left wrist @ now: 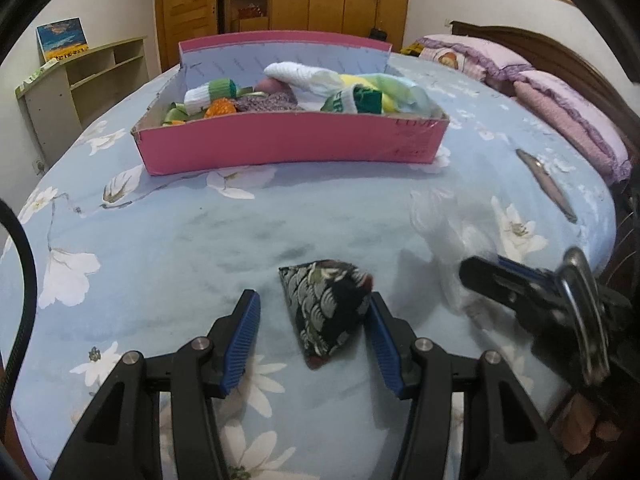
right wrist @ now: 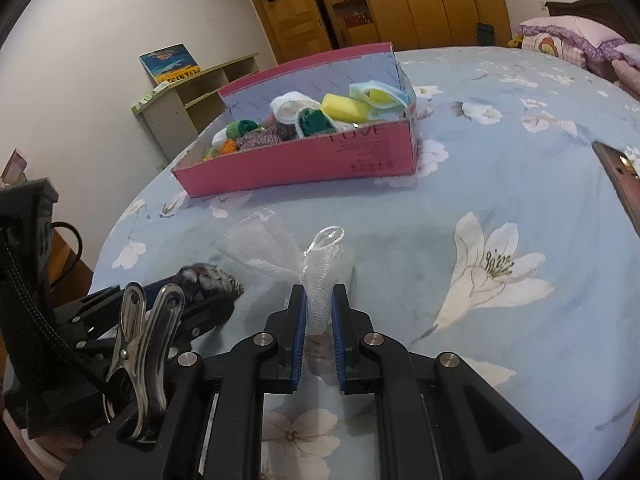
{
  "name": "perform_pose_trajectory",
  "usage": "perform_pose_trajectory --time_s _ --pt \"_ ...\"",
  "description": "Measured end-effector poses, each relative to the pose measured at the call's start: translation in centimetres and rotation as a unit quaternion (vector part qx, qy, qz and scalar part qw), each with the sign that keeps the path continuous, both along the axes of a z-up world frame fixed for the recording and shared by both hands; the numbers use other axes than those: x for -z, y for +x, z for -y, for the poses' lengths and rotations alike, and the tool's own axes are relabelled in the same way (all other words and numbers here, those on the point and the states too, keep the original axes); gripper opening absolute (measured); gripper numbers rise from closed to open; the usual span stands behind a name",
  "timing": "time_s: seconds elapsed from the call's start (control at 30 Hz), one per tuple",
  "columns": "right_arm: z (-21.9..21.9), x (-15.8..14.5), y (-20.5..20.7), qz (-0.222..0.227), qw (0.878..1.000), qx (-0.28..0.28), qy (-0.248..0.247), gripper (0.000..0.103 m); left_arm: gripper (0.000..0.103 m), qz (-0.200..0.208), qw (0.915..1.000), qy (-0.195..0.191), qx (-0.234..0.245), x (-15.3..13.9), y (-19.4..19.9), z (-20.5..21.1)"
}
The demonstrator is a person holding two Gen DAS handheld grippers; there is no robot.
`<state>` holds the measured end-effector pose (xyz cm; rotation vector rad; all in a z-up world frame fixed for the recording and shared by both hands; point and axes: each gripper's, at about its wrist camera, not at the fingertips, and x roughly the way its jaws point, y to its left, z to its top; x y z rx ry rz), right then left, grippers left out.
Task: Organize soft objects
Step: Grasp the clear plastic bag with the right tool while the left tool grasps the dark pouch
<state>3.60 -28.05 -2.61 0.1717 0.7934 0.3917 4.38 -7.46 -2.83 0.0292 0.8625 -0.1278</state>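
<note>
Soft items on the blue flower-printed bedspread (left wrist: 168, 248) sit near the pink cardboard box (left wrist: 296, 146), itself full of rolled socks and sponges. Nearer than the box, a dark pyramid-shaped fabric pouch with a white scale pattern (left wrist: 326, 308) lies between the parted jaws of the left gripper (left wrist: 314, 308), touching one pad. Beside it, the right gripper (right wrist: 319, 304) is clamped tight on a white mesh bath puff (right wrist: 316, 276).
</note>
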Motion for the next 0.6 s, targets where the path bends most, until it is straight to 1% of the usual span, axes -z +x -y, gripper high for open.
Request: perform_pose_trajectory --time_s 0.2,0.3,0.37,0.5,0.6 --pt "0.36 0.46 -0.05 -0.004 1.000 -0.004 0.013 0.013 0.059 0.004 0.9995 0.030 -0.007 0.39 -0.09 0.82" --pt "0.60 0.58 -0.09 -0.005 1.000 -0.004 0.022 0.013 0.058 0.007 0.9994 0.033 -0.006 0.34 -0.27 0.89" --pt "0.73 0.68 -0.10 -0.006 1.000 -0.004 0.027 0.013 0.056 0.009 0.9995 0.030 -0.005 0.34 -0.35 0.81" --pt "0.84 0.74 -0.17 -0.006 0.999 -0.003 0.034 0.013 0.042 0.013 0.9997 0.019 0.001 0.09 -0.56 0.71" --pt "0.88 0.74 -0.25 -0.004 0.999 -0.003 0.035 0.013 0.040 0.013 0.9998 0.014 0.003 -0.12 -0.70 0.72"
